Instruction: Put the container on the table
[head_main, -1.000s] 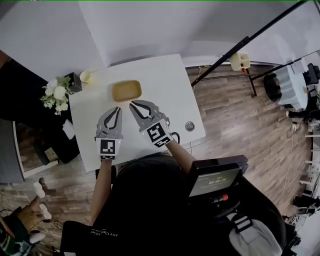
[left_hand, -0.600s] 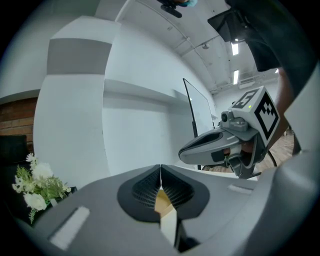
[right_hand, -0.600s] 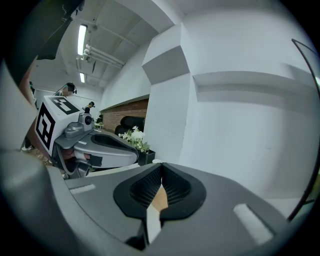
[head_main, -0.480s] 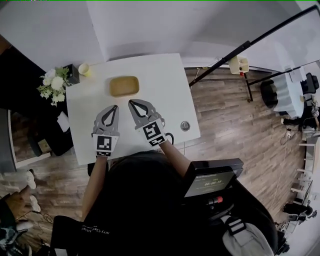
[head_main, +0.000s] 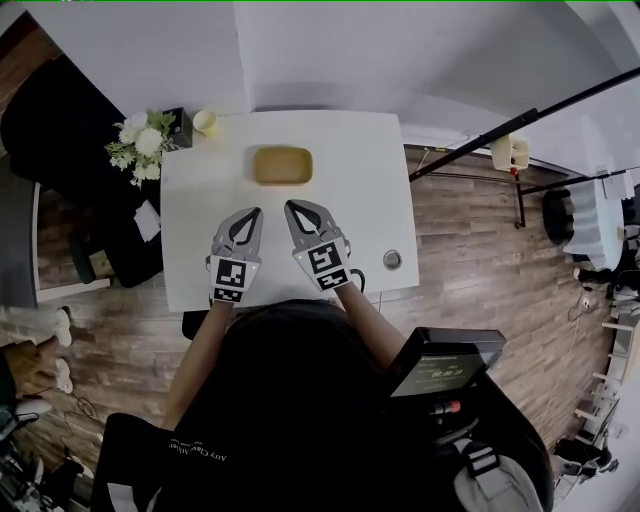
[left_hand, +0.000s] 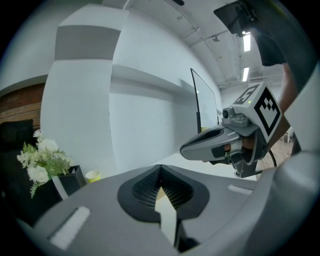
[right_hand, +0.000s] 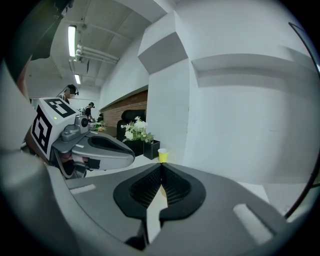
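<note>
While the left tongs (head_main: 254, 213) and the right tongs (head_main: 291, 207) are held shut on nothing over the table (head_main: 370, 200), the container (head_main: 282, 165) is seen resting on it higher in the frame, ahead of both tips. Its long axis is laid left to right, with the opening turned upward; the right tongs are judged marginally nearer.

No clearly legible words or numbers anywhere. Faint white print (head_main: 200, 452) on black clothing at the bottom of the head view, too small to read. Pale digits on a dark screen (head_main: 443, 370) by the person's right side, blurred beyond reading. Black-and-white square code markers, without letters, on the left tool (head_main: 256, 213) and the right tool (head_main: 291, 207).
</note>
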